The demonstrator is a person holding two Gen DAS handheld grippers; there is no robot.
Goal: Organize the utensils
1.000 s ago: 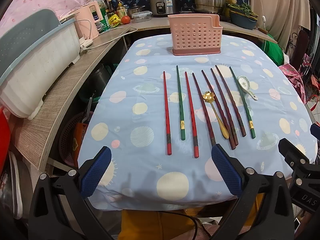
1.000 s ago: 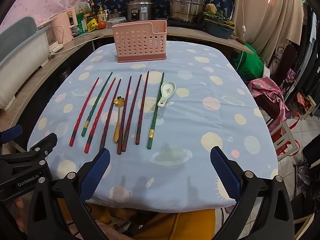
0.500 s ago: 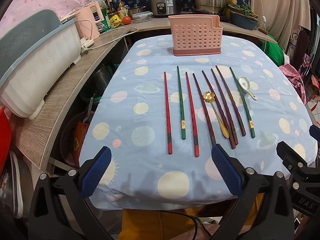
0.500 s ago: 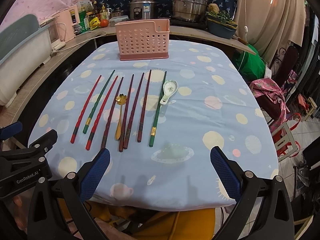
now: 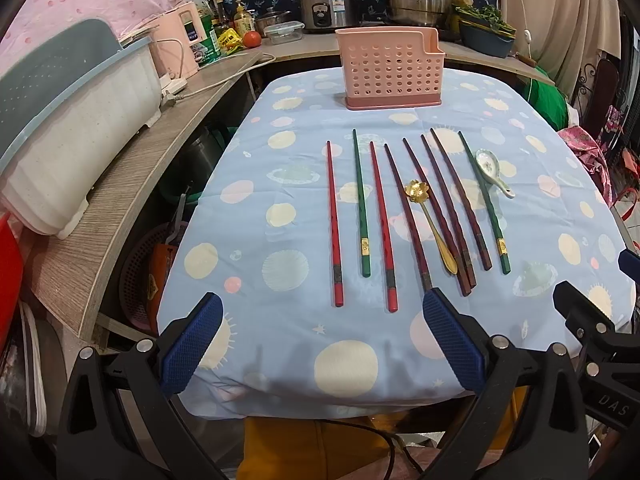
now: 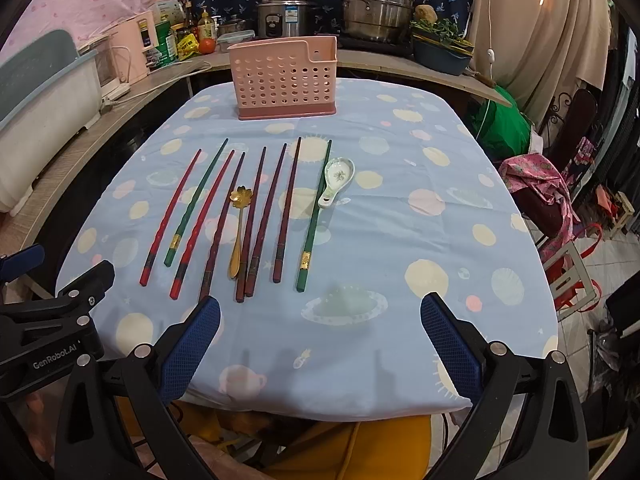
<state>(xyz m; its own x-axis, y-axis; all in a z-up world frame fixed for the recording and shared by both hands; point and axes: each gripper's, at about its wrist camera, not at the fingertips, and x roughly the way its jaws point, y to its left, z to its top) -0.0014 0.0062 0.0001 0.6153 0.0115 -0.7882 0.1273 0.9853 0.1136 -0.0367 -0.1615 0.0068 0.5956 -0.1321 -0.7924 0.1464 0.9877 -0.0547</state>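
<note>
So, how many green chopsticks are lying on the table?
2. One green chopstick lies second from the left in the row; the other green chopstick lies at the right end, beside the white ceramic spoon. None seems hidden.

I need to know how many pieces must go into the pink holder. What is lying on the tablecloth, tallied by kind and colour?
Bright red chopsticks: 2
Green chopsticks: 2
Dark maroon chopsticks: 4
Gold flower-headed spoon: 1
White ceramic spoon: 1
Total: 10 utensils, all lying flat in front of the pink holder.
</note>
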